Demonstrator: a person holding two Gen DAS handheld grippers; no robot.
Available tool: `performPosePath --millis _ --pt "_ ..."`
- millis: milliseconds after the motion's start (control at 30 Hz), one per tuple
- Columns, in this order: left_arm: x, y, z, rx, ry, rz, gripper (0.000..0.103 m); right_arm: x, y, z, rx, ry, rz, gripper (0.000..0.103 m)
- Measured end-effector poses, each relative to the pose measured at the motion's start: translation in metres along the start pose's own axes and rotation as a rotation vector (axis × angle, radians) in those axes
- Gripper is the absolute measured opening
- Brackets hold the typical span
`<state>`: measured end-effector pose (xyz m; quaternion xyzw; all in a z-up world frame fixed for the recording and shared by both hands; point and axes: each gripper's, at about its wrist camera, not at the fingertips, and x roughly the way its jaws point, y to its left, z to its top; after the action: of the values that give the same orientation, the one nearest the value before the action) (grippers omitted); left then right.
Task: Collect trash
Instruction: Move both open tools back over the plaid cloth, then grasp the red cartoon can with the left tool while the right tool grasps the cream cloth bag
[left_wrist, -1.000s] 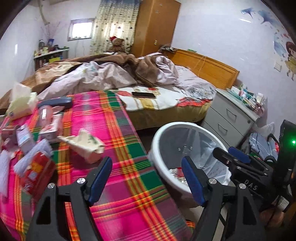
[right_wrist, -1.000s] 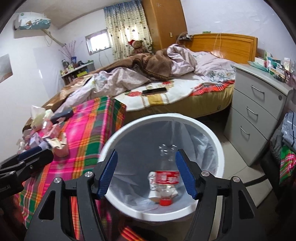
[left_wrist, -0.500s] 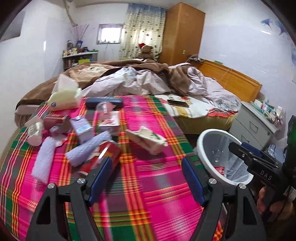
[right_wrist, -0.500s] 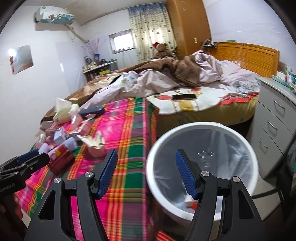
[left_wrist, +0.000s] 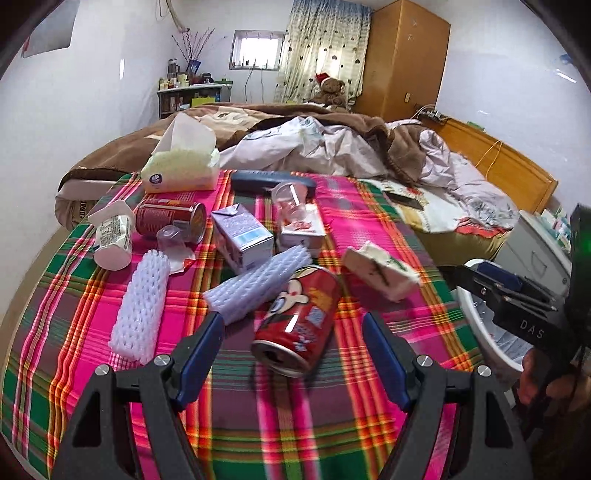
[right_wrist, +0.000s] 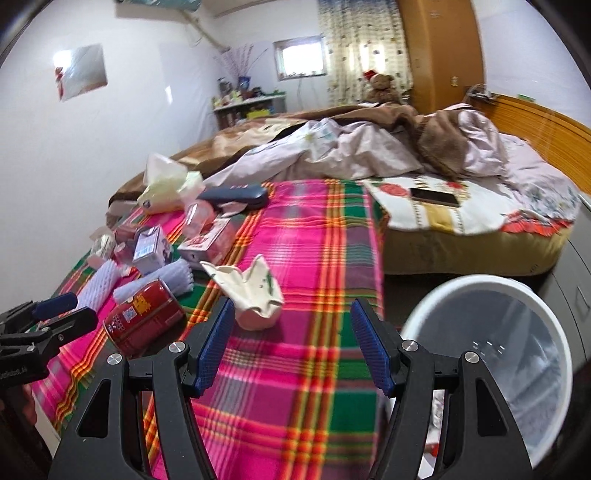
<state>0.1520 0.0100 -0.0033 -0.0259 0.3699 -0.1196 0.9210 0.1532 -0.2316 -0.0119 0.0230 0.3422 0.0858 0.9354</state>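
Note:
Trash lies on a plaid-covered table (left_wrist: 332, 424): a red Mickey can (left_wrist: 299, 317) on its side, white foam nets (left_wrist: 142, 302), a crumpled white carton (left_wrist: 380, 269), a purple carton (left_wrist: 242, 238), another red can (left_wrist: 170, 219) and a plastic cup (left_wrist: 291, 201). My left gripper (left_wrist: 293, 350) is open, its jaws on either side of the Mickey can's near end. My right gripper (right_wrist: 293, 343) is open and empty above the table, just short of the crumpled carton (right_wrist: 251, 291). A white lined bin (right_wrist: 491, 354) stands at the table's right.
A tissue pack (left_wrist: 183, 166) and a dark case (left_wrist: 273, 181) sit at the table's far edge. An unmade bed (right_wrist: 406, 158) with a phone (right_wrist: 436, 197) lies beyond. A grey drawer unit (left_wrist: 532, 251) stands right of the bin.
Both grippers have swung left from the bin to the table. The left one has closed in on the Mickey can; the right one now faces the crumpled carton.

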Motion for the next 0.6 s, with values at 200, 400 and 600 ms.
performPosePath --millis 200,400,600 --pt "0.02 0.004 0.0 0.002 0.052 -0.028 0.079 0.023 0.004 0.005 -0.029 0.058 0.048 0.067" --pt "0.04 0.0 0.002 0.033 0.098 -0.037 0.079 0.045 0.008 0.008 -0.053 0.123 0.1 0.067" --pt "0.063 -0.008 0.001 0.047 0.154 -0.048 0.079 0.06 0.014 0.009 -0.089 0.17 0.131 0.067"
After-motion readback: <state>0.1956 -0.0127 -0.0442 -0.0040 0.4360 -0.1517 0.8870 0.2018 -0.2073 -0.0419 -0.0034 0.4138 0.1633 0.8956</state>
